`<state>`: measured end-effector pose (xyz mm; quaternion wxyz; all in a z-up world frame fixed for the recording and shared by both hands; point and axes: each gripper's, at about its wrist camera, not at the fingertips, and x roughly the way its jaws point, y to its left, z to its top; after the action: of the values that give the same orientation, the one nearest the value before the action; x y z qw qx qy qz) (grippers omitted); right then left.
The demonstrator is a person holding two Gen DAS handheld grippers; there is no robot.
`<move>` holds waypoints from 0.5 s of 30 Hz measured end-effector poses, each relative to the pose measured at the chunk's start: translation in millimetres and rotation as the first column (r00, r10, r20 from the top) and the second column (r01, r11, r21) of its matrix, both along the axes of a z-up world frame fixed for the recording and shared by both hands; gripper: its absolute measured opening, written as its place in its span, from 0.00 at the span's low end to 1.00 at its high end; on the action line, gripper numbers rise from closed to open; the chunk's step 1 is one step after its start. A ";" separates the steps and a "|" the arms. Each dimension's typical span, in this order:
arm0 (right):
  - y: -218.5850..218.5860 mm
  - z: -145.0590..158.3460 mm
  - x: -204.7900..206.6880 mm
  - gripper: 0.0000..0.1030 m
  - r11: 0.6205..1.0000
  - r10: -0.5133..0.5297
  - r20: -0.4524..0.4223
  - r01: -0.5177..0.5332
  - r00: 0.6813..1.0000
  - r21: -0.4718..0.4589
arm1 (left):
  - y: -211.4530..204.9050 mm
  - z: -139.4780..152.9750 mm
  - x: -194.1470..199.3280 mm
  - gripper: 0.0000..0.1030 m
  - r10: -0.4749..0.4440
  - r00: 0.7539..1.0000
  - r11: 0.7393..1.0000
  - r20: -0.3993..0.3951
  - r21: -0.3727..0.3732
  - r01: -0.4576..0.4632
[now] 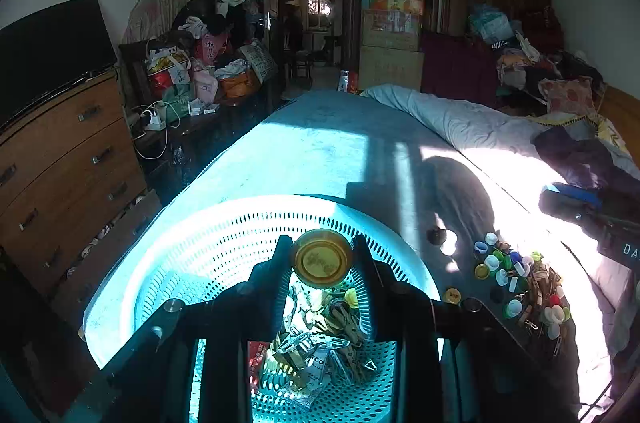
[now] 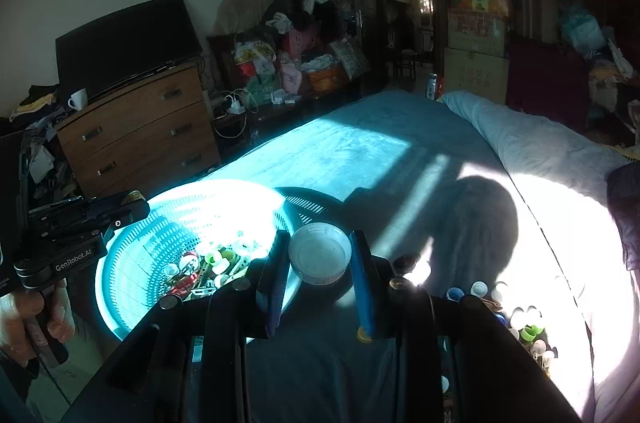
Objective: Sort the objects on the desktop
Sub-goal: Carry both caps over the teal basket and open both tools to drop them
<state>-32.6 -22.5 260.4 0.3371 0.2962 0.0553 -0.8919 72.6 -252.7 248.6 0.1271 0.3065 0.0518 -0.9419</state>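
Left tongs (image 1: pixel 322 259) clamp a round yellow plastic cap (image 1: pixel 322 257) above the perforated turquoise plastic basket (image 1: pixel 224 243); right tongs (image 2: pixel 320 259) clamp a round white plastic lid (image 2: pixel 319 256), basket at 9 o'clock.

Our left gripper (image 1: pixel 322 255) reaches up from the bottom centre of the left wrist view, its two dark fingers (image 1: pixel 280 263) angled downward and clamped on a round yellow cap (image 1: pixel 323 257). In the right wrist view this same gripper shows at the left edge, with our hand (image 2: pixel 24 319) wrapped round its handle in the lower left corner. Our right gripper (image 2: pixel 320 259) rises from the bottom centre of its own view, blue-padded fingers (image 2: pixel 362 287) pinching a white cap (image 2: pixel 320 257), open side facing the camera. It also shows dark at the right edge of the left wrist view.
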 end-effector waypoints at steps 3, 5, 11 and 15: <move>-24.7 -6.5 -5.6 0.28 0.999 0.050 0.057 -0.050 0.997 0.001 | -17.0 -9.3 -7.8 0.29 0.016 0.998 1.000 0.063 0.020 -0.017; -41.0 -13.6 -11.8 0.28 0.995 0.095 0.125 -0.095 0.988 0.001 | -27.1 -18.8 -15.8 0.29 0.018 0.991 0.998 0.130 0.050 -0.025; -73.6 -31.2 -26.2 0.28 0.981 0.192 0.300 -0.195 0.934 -0.020 | -39.2 -41.5 -32.6 0.29 0.006 0.972 0.994 0.235 0.103 -0.031; -81.8 -29.4 -24.4 0.28 0.978 0.201 0.299 -0.207 0.933 -0.010 | -39.2 -43.6 -33.5 0.29 0.000 0.972 0.994 0.236 0.110 -0.027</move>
<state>-57.0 -104.2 231.0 0.4292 0.4237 0.0438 -0.7965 39.1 -291.9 205.0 0.1210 0.4224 0.0914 -0.8936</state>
